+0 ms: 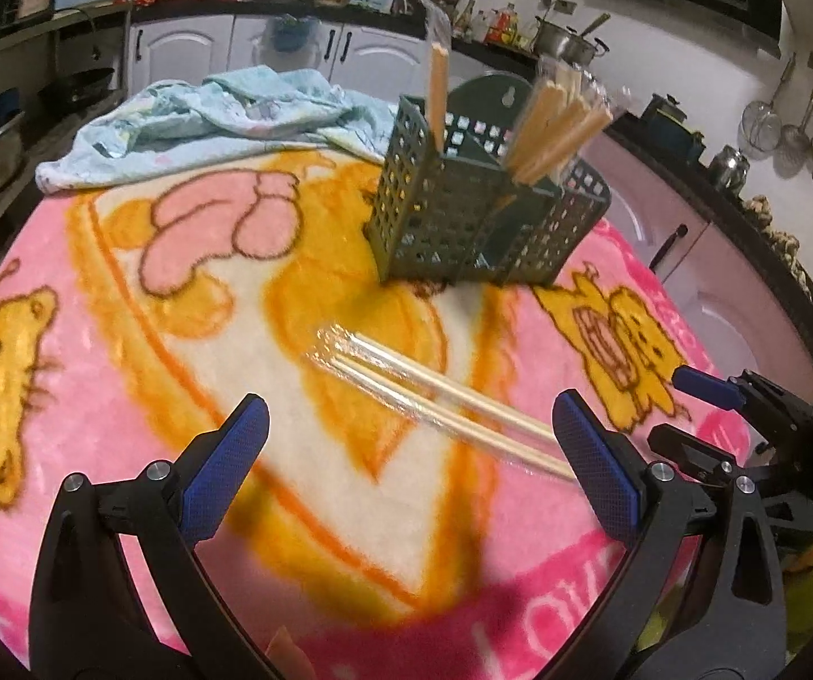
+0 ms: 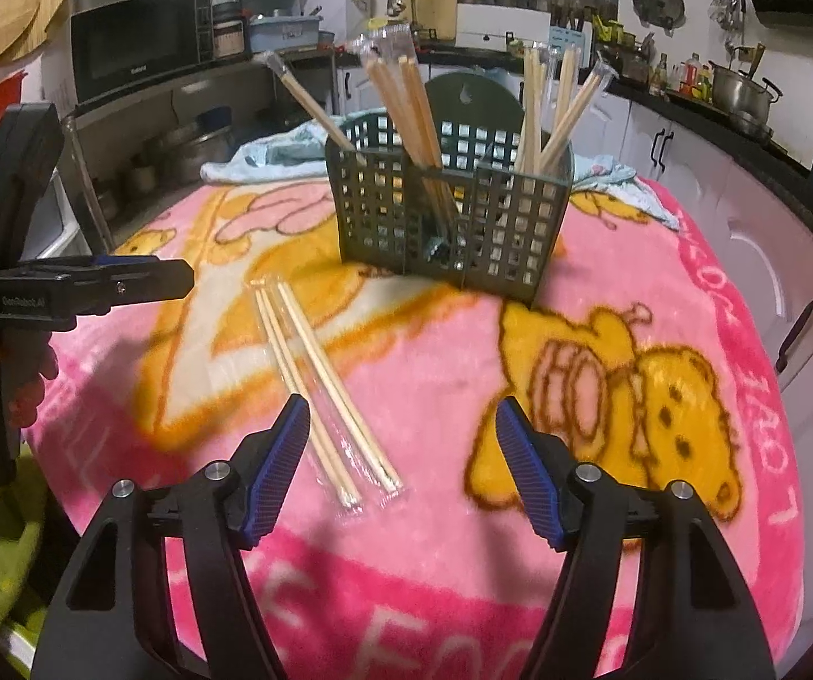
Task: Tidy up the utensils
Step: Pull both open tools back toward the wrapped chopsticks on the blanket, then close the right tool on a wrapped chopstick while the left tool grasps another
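right wrist view shows two wrapped pairs of chopsticks [image 2: 324,391] lying flat on the pink blanket [image 2: 604,294], running from about eleven o'clock down to five o'clock, their near ends just ahead of the right gripper [image 2: 403,456]. its fingers stand wide apart with nothing between them. the green slotted caddy [image 2: 451,226] sits beyond at twelve o'clock, already holding several wrapped pairs upright in its compartments.

left wrist view has the same loose pairs [image 1: 446,413] at its centre, slanting toward four o'clock, and the left gripper [image 1: 409,453] also spread wide and empty, the sticks' far end near its right finger.

these look light, stiff and thin, and the clear film sleeve is probably slippery, so a pinch at one tip may let a pair swivel or slide. taking hold across the middle of one pair, pads square to its length, seems safest. the plush blanket gives underneath, which should help the fingers get beneath the sleeve.
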Tool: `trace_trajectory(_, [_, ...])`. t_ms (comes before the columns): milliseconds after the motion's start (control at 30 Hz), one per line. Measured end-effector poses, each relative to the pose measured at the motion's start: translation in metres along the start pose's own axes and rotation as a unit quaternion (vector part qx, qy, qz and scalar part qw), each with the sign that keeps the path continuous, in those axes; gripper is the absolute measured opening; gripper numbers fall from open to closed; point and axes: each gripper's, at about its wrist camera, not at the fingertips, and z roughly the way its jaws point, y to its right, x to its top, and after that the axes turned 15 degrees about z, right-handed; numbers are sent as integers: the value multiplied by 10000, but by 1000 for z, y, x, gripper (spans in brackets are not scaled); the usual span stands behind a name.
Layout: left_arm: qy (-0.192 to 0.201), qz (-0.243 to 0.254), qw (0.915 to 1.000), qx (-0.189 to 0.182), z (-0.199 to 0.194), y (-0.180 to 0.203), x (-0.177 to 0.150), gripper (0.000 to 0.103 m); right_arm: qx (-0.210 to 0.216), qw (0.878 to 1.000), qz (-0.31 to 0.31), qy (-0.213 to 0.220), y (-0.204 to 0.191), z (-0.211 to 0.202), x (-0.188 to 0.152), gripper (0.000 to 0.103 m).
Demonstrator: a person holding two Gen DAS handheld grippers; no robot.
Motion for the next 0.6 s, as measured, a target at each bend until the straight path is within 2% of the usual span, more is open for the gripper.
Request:
trace_trajectory(100, [-65,8,10000,-28,5,1,-3,92,-11,9999,6,-140,4,7,-3,61])
trace_trajectory(333, [-181,-108,9997,-75,18,-8,-9,92,66,9988,67,-489,10,23,-13,44])
trace_trajectory(500, [-300,-324,9989,-159,28,-20,-10,69,122,9978,111,-641,14,32,-16,35])
trace_trajectory(600, [-359,-504,9978,-236,36,-28,-10,61,162,9972,146,-712,15,37,-18,34])
